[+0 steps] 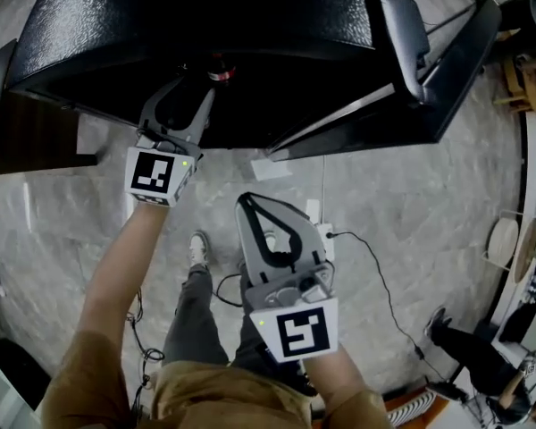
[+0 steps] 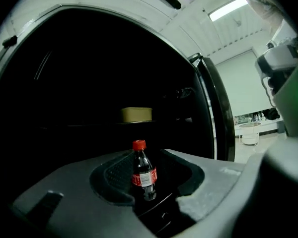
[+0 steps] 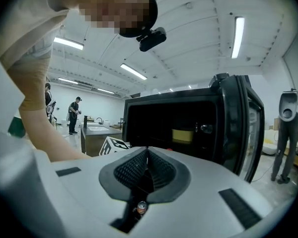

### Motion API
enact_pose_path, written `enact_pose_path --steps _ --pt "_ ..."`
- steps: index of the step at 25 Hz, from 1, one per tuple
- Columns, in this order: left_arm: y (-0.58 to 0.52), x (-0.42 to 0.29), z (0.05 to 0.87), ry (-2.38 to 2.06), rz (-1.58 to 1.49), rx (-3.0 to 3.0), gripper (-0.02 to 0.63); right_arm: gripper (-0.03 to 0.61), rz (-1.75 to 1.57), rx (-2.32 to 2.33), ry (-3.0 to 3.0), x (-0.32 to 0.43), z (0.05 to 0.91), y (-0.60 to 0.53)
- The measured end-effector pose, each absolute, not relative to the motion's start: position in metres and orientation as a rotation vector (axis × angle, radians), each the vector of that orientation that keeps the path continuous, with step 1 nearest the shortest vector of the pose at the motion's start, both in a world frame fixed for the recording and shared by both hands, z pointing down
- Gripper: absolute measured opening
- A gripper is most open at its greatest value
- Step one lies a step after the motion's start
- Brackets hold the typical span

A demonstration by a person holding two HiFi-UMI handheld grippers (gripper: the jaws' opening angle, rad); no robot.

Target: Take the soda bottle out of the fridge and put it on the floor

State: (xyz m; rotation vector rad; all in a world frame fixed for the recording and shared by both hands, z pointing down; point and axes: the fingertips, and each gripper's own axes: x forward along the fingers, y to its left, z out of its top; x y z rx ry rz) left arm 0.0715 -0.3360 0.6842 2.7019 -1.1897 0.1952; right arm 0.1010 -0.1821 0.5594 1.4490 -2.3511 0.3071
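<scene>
inside the open black fridge (image 1: 250, 25), the small dark soda bottle with a red cap (image 2: 143, 172) stands upright between my left gripper's (image 1: 195, 86) spread jaws, not squeezed, while my right gripper (image 1: 253, 206) hangs outside with its jaws pressed together.

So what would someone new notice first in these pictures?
Probably the red-capped soda bottle, standing in the dark open fridge between the left gripper's parted fingers, which don't press it. Behind it a yellow box sits on a shelf, while the right gripper hangs shut over the marble floor.
</scene>
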Motion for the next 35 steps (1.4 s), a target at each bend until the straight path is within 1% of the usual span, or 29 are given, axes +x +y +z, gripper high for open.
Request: enact_pose_path --steps 2,5,12,20,28,35 --pt "-0.342 0.075 0.693 -1.202 0.216 2.68 0.157 0.003 0.291 1.439 -2.358 0.102 0.559 -0.189" --pt "-0.357 0.08 0.707 -1.209 0.244 2.667 0.22 0.003 0.27 1.448 -2.369 0.104 0.559 -0.203" --pt "-0.377 0.099 0.727 -1.159 0.293 2.668 0.305 0.003 0.27 1.429 -2.363 0.101 0.565 -0.206" --pt "-0.389 0.102 0.729 -1.15 0.277 2.645 0.313 0.003 0.247 1.423 -2.368 0.088 0.562 -0.202" --pt "-0.375 0.095 0.717 -1.157 0.277 2.636 0.311 0.003 0.233 1.438 -2.356 0.083 0.552 -0.168" --pt "-0.402 0.118 0.75 -1.132 0.332 2.596 0.31 0.003 0.274 1.429 -2.38 0.1 0.569 -0.198"
